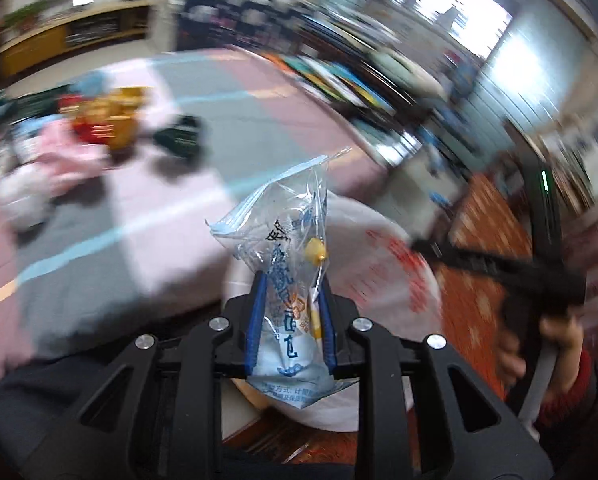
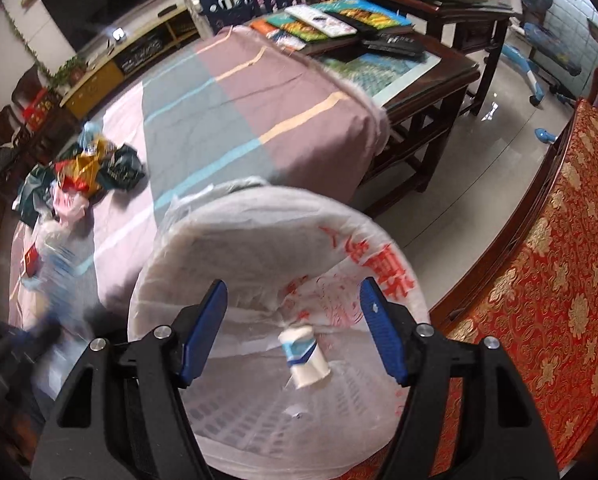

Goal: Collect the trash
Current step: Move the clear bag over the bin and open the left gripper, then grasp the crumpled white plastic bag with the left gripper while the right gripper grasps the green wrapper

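My left gripper (image 1: 292, 284) is shut on a clear plastic wrapper (image 1: 283, 220) with blue print, which stands up between the blue pads. Just beyond it is a bin lined with a white bag (image 1: 387, 264) printed in red. My right gripper (image 2: 294, 285) hangs open over that bin (image 2: 259, 240). A small white container with a blue label (image 2: 305, 354) is inside the bag below the jaws, touching neither pad. A pile of coloured wrappers (image 2: 87, 168) lies on the striped cloth (image 2: 239, 120) at the left. The left view is blurred.
A dark wooden table (image 2: 439, 80) with books and remotes stands behind the cloth-covered surface. A red and gold cushioned seat (image 2: 559, 280) runs along the right. Pale tiled floor (image 2: 479, 152) lies between them. A person's hand (image 1: 555, 336) shows at the right of the left wrist view.
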{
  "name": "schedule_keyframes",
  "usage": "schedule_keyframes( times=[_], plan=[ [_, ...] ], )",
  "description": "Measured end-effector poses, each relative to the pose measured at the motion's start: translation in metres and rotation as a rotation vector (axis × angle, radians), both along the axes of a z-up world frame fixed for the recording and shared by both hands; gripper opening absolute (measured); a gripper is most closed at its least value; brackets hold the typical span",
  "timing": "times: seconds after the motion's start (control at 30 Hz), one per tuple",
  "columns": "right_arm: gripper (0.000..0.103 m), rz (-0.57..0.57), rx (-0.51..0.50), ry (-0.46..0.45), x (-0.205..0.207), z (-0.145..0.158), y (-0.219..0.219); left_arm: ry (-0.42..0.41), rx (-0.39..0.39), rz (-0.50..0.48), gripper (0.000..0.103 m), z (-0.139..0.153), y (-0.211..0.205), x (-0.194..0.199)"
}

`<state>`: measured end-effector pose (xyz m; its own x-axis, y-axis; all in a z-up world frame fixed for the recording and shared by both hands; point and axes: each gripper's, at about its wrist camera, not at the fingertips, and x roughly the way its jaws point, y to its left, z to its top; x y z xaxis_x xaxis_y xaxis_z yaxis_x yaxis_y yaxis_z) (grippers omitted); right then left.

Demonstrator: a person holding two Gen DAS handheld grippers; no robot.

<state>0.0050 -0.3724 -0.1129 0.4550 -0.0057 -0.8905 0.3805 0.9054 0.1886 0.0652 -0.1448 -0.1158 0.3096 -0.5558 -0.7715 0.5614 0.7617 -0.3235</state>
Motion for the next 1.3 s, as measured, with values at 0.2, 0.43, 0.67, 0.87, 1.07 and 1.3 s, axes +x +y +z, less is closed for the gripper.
schedule_keyframes(
  times=[0.2, 0.43, 0.67, 0.87, 1.07, 1.3],
  plan=[
    [0.068, -0.018, -0.090, -0.056, -0.001, 0.014, -0.012, 0.051, 0.057, -0.200, 0.071, -0.032, -0.061, -0.021],
    [0.068, 0.015, -0.109, -0.069, 0.026, 0.011, 0.009, -0.108, 0.215, 0.143, 0.080, -0.023, 0.022, 0.037],
    [0.068, 0.142, -0.080, -0.099, 0.084, 0.012, 0.074, -0.048, 0.217, 0.805, 0.084, -0.021, 0.227, 0.138],
    [0.068, 0.248, -0.111, -0.089, 0.151, -0.004, 0.142, -0.040, 0.239, 1.032, 0.088, -0.036, 0.334, 0.171],
    [0.068, 0.225, -0.162, -0.049, 0.230, -0.026, 0.176, -0.046, 0.249, 0.992, 0.089, -0.051, 0.346, 0.192],
    [0.071, 0.268, -0.172, 0.001, 0.273, -0.057, 0.203, -0.049, 0.240, 0.936, 0.091, -0.055, 0.328, 0.192]
  ],
)
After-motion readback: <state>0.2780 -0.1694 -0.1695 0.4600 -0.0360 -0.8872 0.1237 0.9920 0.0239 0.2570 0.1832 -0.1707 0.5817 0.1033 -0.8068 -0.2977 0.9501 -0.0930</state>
